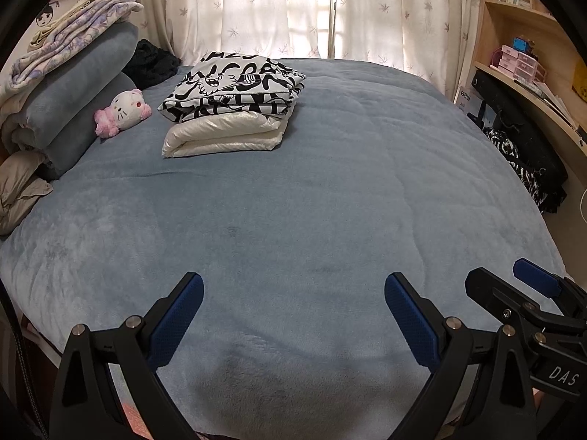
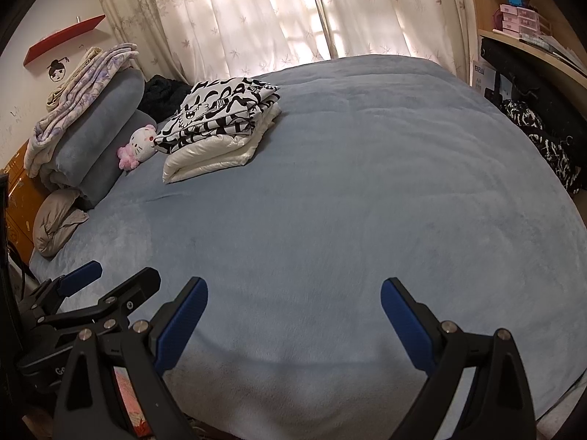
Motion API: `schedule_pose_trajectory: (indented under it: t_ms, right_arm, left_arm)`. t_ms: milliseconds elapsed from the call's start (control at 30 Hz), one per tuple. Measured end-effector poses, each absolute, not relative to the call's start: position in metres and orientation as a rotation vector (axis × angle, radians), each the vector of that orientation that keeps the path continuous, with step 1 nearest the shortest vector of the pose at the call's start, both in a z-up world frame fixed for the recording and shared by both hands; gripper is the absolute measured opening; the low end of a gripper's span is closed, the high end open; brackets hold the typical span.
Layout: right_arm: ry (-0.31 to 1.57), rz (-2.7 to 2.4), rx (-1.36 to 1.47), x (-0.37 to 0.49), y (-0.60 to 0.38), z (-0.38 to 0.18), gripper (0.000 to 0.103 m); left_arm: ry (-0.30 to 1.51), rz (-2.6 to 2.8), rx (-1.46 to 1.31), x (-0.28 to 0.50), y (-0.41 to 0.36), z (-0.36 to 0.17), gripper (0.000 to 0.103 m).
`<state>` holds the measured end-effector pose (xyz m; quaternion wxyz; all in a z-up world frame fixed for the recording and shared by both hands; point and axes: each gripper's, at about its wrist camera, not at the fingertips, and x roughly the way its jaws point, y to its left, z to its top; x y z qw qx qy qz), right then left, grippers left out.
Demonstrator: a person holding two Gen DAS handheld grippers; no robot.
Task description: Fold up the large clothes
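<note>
A folded black-and-white patterned garment [image 1: 234, 84] [image 2: 220, 110] lies on top of a folded white puffy garment [image 1: 223, 135] [image 2: 212, 157] at the far left of the blue bed [image 1: 312, 201] [image 2: 348, 201]. My left gripper [image 1: 293, 311] hovers open over the bed's near edge with nothing between its blue pads. My right gripper [image 2: 293, 315] is open too, also holding nothing, just to the right of the left one. The right gripper [image 1: 513, 286] shows at the lower right of the left wrist view. The left gripper [image 2: 110, 282] shows at the lower left of the right wrist view.
Rolled grey-blue bedding [image 1: 80, 91] topped with a floral blanket [image 1: 73, 33] is stacked at the left, with a pink-and-white plush toy [image 1: 124, 112] beside it. A beige pillow [image 2: 55, 220] lies at the left edge. Curtains [image 1: 312, 7] hang behind. A desk and shelves [image 1: 532, 73] stand right.
</note>
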<state>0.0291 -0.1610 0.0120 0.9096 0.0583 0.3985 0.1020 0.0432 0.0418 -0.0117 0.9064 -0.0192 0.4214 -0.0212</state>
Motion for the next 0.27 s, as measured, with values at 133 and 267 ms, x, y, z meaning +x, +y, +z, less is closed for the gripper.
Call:
schedule_pose_trajectory:
  t_ms: [133, 267]
  right_arm:
    - [0.827, 0.212, 0.119, 0.0279, -0.1607, 0.0104, 0.096]
    - [0.835, 0.214, 0.115, 0.0273, -0.1610, 0.0099, 0.096]
  left_arm:
    - [0.878, -0.047, -0.042, 0.0452, 0.0441, -0.0121, 0.098]
    - [0.888, -0.052, -0.042, 0.0491, 0.0498, -0.0137, 0.098]
